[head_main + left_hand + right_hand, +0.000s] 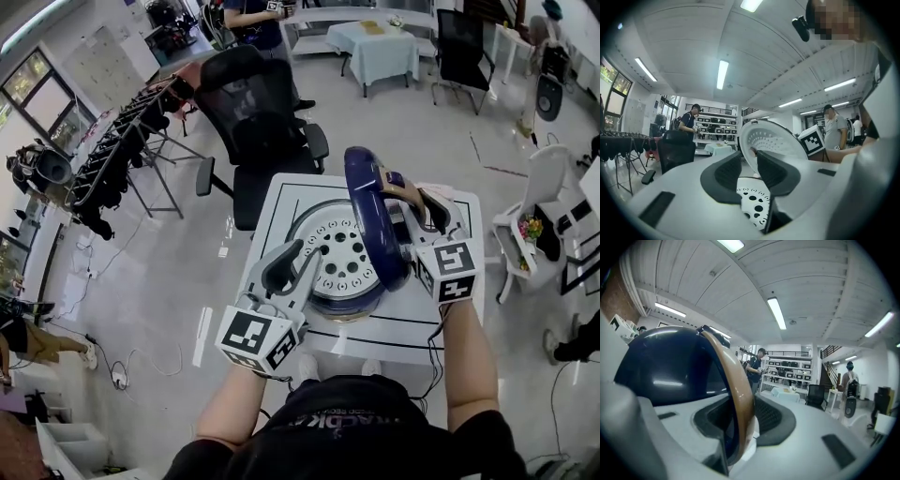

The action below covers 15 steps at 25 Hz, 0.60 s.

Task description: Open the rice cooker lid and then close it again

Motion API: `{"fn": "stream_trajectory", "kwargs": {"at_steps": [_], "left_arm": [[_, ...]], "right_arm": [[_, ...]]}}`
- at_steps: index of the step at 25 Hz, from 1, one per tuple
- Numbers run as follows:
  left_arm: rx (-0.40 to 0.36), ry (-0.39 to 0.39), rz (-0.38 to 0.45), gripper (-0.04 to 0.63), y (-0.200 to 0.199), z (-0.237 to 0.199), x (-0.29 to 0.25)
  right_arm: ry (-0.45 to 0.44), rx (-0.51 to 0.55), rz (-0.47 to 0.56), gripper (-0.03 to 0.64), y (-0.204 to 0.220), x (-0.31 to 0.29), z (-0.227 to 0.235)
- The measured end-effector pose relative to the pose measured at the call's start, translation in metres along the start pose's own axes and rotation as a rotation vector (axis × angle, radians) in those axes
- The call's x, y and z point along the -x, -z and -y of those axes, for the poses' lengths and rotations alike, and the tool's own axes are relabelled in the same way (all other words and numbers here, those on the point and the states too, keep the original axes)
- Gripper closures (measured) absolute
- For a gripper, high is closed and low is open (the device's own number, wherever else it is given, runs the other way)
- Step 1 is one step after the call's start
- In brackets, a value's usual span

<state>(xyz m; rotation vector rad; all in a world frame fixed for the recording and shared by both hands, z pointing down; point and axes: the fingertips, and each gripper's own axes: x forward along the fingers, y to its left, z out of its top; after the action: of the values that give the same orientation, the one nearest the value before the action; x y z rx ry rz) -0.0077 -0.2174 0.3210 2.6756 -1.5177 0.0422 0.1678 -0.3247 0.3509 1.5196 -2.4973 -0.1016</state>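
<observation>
The rice cooker [323,298] stands on a small white table [281,199], and a white perforated plate [339,255] lies in its body. Its dark blue lid [373,225] is raised nearly upright. My right gripper [417,202] is on the lid's outer side, shut on the tan handle [736,385] that runs between its jaws. My left gripper [305,255] hovers level over the cooker's front left rim. Its jaws stand a narrow gap apart with nothing in it. Through that gap, the left gripper view shows the lid's white inner face [771,140].
A black office chair [258,122] stands right behind the table. A white chair [542,183] with things on it is at the right. A rack of dark gear [122,150] lines the left. A person [258,19] stands at the back beside a covered table [375,42].
</observation>
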Motion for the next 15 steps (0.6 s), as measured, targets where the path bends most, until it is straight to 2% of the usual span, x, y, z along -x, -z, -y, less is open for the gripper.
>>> {"fn": "stream_trajectory", "kwargs": {"at_steps": [3,4,15], "left_arm": [[0.006,-0.017,0.026,0.574,-0.008,-0.019,0.007],[0.008,-0.016,0.032,0.592,-0.01,-0.023,0.009],[-0.022,0.037,0.075,0.592,-0.029,-0.048,0.014]], "right_arm": [[-0.001,0.079,-0.018,0.491,-0.005,-0.006,-0.02],[-0.002,0.105,-0.027,0.489,-0.006,-0.007,-0.026],[0.0,0.38,-0.136,0.477,0.0,-0.028,-0.079]]}}
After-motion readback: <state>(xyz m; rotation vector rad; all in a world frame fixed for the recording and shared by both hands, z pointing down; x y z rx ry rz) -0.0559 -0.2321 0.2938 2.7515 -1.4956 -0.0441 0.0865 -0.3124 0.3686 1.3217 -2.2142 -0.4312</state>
